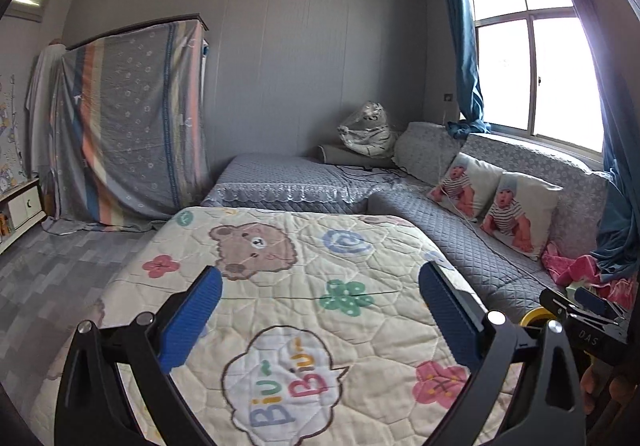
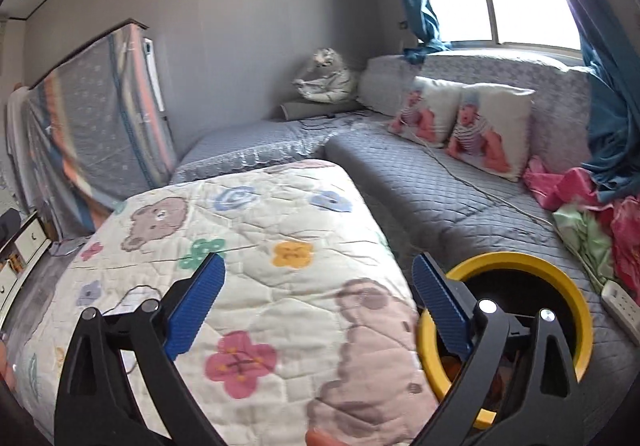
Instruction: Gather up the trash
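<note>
Nearest both cameras lies the cartoon quilt point(image 1: 304, 286), a broad padded cover printed with bears and flowers, spread over a low surface beside the grey quilted sofa point(image 2: 460, 181). No loose trash shows on it. Against the sofa, just right of the quilt, stands the yellow-rimmed bin point(image 2: 560, 278), its dark mouth open upward; something orange seems to lie inside, though the right gripper's frame hides most of it. In the far corner of the sofa sits a crinkled clear plastic bag point(image 1: 366, 125), perhaps wrapping a striped soft toy; whether it counts as trash cannot be told.

If the bin is what must be carried, it looks like light, stiff plastic, best pinched at its rim wall, which may be smooth and slippery. The bag would be feather-light and limp, so a bunched fold would give the surest hold.

Both the left gripper point(image 1: 320, 314) and the right gripper point(image 2: 318, 306) stand wide apart, holding nothing.
</note>
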Demonstrator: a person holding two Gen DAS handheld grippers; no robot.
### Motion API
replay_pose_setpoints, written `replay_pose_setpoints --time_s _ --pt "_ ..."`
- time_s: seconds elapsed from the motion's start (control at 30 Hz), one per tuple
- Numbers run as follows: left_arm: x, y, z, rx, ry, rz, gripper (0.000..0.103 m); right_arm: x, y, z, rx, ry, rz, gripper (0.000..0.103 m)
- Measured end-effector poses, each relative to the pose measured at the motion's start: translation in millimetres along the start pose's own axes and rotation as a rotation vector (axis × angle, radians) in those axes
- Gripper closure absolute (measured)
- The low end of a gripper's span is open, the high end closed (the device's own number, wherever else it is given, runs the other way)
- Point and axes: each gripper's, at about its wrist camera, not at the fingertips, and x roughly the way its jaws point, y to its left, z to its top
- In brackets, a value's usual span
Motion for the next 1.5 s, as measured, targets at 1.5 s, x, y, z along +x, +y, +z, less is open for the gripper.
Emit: replay_pose_setpoints --time_s 1.5 --pt "-60 45 -30 -0.067 -0.045 0.100 0.008 -45 101 -37 -0.131 -0.154 0.032 0.008"
